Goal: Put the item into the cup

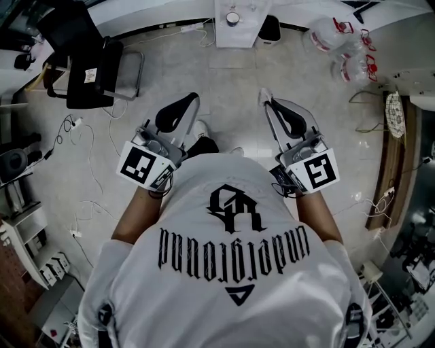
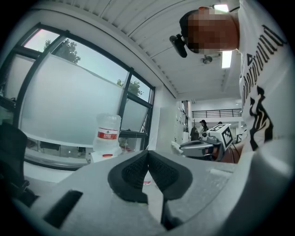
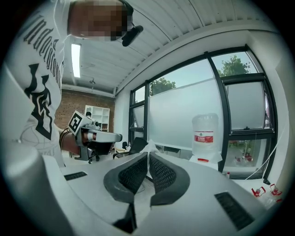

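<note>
No cup shows in any view. I stand over a grey floor with both grippers held out at waist height. My right gripper is shut on a small white crumpled item. That item pokes up past the jaw tips in the right gripper view, and it shows at the right gripper's tip in the left gripper view. My left gripper is shut with nothing between its black ribbed pads. The two grippers point forward, side by side and apart.
A black chair stands at the far left, with loose cables on the floor beside it. Clear plastic bags lie at the far right. A water jug stands by the large windows. A white stand is straight ahead.
</note>
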Demonstrator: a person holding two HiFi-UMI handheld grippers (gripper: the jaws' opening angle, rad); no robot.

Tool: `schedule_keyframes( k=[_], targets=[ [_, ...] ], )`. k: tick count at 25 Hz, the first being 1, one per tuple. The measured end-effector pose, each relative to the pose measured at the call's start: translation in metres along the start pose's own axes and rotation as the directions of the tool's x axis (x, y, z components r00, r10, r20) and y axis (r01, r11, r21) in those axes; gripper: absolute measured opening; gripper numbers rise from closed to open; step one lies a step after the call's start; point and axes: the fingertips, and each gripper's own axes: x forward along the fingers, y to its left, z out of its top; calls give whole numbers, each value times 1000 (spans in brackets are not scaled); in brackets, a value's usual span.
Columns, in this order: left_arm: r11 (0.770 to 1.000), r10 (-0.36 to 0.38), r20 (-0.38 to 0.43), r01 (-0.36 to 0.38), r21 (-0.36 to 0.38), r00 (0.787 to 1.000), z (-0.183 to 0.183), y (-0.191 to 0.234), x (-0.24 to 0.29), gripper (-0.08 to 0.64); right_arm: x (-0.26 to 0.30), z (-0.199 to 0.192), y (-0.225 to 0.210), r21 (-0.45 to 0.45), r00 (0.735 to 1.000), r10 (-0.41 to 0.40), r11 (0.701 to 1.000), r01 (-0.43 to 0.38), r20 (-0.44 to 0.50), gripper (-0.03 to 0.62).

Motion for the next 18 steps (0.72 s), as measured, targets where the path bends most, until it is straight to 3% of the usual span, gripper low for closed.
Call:
schedule_keyframes(
  k=[9,18],
  targets=[
    [999,-36,8,36,-1,999,12,88,-6,15,81,20,-5,-10,999,-53,999,53,-12,23],
    [997,-82,-8,82,-3,997,11,127,-3,15,114,22,-20,4,993,-119,993,119,-22,23]
  ],
)
